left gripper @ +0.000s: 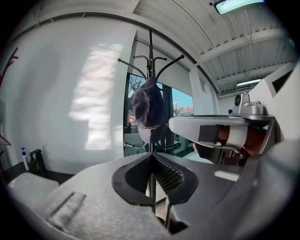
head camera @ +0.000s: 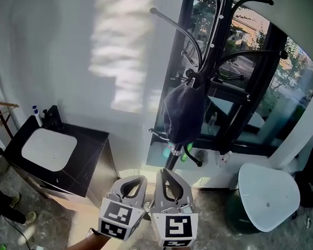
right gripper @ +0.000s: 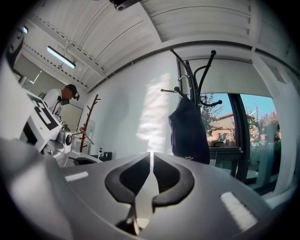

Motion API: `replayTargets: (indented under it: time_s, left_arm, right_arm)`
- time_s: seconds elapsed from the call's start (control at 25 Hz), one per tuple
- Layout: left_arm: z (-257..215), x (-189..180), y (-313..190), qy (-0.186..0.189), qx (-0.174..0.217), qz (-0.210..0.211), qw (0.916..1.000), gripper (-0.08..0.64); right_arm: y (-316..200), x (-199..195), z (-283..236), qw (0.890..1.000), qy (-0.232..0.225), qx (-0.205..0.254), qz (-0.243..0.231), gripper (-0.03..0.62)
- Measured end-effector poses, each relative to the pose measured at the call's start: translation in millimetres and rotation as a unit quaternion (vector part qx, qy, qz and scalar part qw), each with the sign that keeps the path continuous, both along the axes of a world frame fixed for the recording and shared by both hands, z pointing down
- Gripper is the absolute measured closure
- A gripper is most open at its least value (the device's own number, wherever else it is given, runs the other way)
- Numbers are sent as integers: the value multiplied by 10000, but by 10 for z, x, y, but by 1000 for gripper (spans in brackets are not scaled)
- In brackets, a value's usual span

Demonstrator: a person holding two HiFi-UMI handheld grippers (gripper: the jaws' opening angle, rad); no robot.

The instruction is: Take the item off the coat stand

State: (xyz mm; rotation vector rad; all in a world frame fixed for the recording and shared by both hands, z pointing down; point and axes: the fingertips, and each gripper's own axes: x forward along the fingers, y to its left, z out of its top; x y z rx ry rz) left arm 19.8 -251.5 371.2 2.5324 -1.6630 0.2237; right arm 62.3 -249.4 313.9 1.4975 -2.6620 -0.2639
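Observation:
A dark navy cap [head camera: 183, 115] hangs from a hook of the black coat stand [head camera: 216, 40] in front of the window. Both grippers are low in the head view, side by side, below the cap and apart from it. My left gripper [head camera: 140, 178] has its jaws shut and holds nothing. My right gripper [head camera: 164, 173] is also shut and empty. The left gripper view has the cap [left gripper: 149, 110] straight ahead above the fingertips [left gripper: 151, 154], on the stand [left gripper: 150, 51]. In the right gripper view the cap [right gripper: 188, 129] hangs ahead and to the right of the jaw tips [right gripper: 151, 153].
A black cabinet [head camera: 84, 167] with a white basin [head camera: 49, 147] and a soap bottle [head camera: 37, 116] stands at the left wall. A white round table [head camera: 266, 196] sits at the right. A wooden stand [right gripper: 89, 122] and a person [right gripper: 61, 101] are off to the left.

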Motion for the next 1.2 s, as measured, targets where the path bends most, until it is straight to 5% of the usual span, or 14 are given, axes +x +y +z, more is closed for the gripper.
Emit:
replayTargets:
  time_s: [0.64, 1.2]
  left_arm:
    - [-187, 18, -359, 143, 114, 7, 9998, 563]
    - [-221, -214, -507, 186, 167, 543, 9982, 563]
  right_arm:
    - [-586, 36, -569, 9952, 396, 824, 352, 505]
    - [-1028, -55, -644, 9876, 475, 774, 1278, 403]
